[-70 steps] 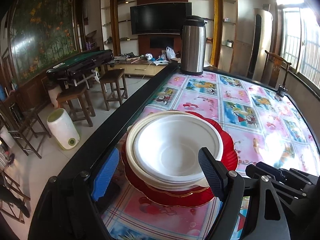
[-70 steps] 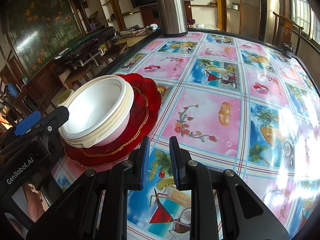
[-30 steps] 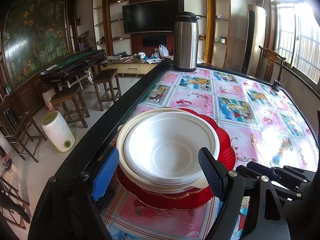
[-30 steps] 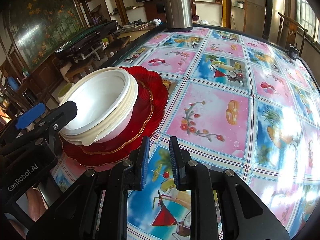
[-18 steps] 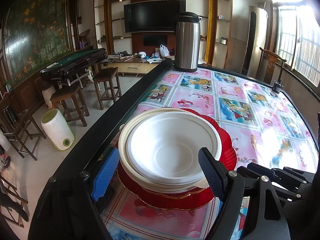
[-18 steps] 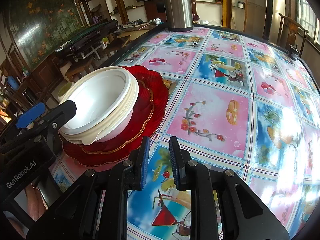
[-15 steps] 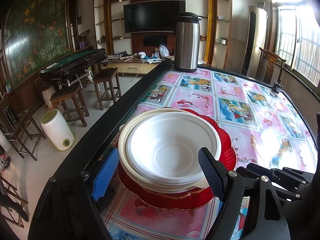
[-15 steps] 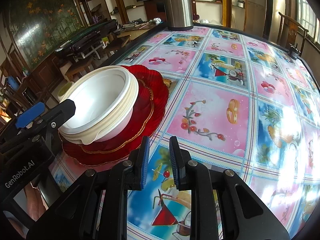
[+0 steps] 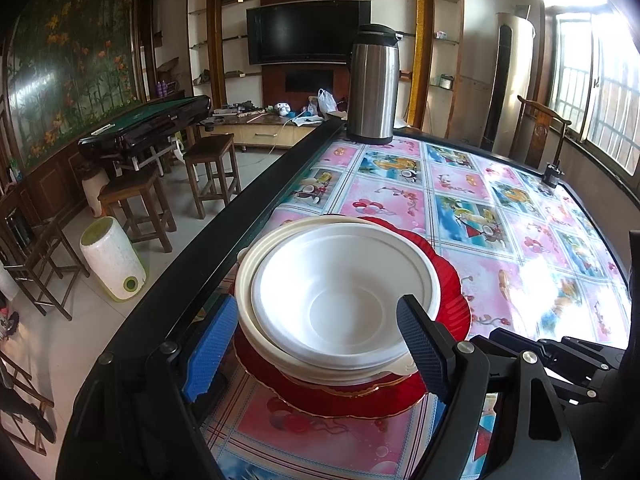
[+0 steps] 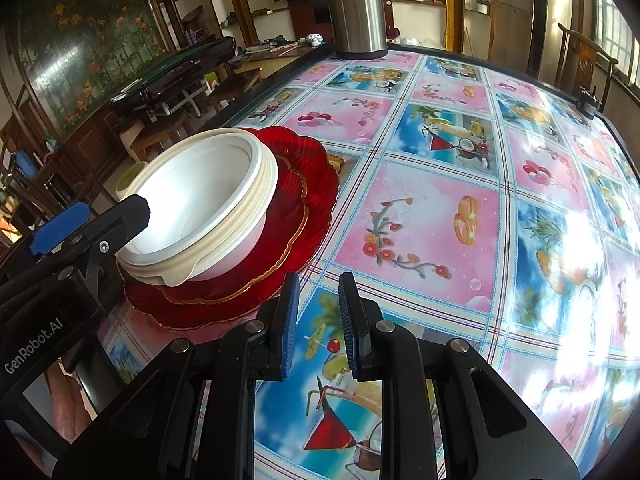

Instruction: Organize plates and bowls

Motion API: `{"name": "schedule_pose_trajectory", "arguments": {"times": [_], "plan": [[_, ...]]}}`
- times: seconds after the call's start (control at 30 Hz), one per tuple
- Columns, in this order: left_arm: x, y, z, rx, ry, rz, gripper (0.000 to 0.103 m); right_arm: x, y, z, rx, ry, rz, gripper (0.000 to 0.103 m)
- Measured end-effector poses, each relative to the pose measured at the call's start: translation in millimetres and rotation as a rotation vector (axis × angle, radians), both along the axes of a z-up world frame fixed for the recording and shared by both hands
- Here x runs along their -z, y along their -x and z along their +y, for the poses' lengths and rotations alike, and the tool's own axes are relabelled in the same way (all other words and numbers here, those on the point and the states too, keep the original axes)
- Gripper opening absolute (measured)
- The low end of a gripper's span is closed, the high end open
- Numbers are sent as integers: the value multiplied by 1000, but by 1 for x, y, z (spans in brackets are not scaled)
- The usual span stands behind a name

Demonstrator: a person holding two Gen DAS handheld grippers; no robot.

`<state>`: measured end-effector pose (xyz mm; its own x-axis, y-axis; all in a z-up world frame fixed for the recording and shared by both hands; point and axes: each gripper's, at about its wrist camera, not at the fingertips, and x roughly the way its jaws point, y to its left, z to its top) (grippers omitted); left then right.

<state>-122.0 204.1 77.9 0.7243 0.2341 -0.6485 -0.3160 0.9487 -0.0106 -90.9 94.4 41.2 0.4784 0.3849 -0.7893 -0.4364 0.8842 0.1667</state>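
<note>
Standing wide apart on either side of the white bowls (image 9: 340, 300), the fingers of the left gripper (image 9: 316, 340) are pressing on nothing: the blue pad is sitting just beside the near-left rim, the dark pad is crossing in front of the near-right rim, and whether either one is touching the rim cannot be told. Compared with the views from about two seconds ago, this gripper is sitting a little closer in, the stack filling more of its view; over the last half second nothing is visibly shifting. The right gripper (image 10: 316, 320) is holding its fingers nearly together with a narrow slit between the pads and nothing in it, hovering over the patterned table (image 10: 420, 220) just beside the near edge of the red plates (image 10: 304, 184), unchanged across the earlier views. Item, task's things: the white bowls are nesting one inside another, cream-rimmed outer, white inner, and are resting on the red plates, which are themselves stacked, gold-edged one on top, near the left border of the table. Item, surroundings: a steel thermos (image 9: 374, 84) is standing at the far end of the table, well apart from the stack. Judgement: bowls with bowls and plates with plates already, so the sorting is looking all but finished, and both grippers are apparently idling.
</note>
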Motion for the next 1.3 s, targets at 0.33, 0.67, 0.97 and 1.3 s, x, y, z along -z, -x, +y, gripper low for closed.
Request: {"name": "schedule_pose_trajectory", "arguments": {"times": [0.33, 0.67, 0.97, 1.3], "plan": [[4, -2, 0, -5, -7, 13, 82, 0, 3, 2, -3, -1, -5, 20], [4, -1, 4, -12, -3, 16, 82, -7, 5, 10, -16, 0, -20, 20], [5, 1, 4, -5, 3, 16, 82, -7, 5, 8, -10, 0, -11, 20], [5, 1, 3, -1, 5, 16, 82, -7, 6, 4, -2, -9, -10, 20]]}}
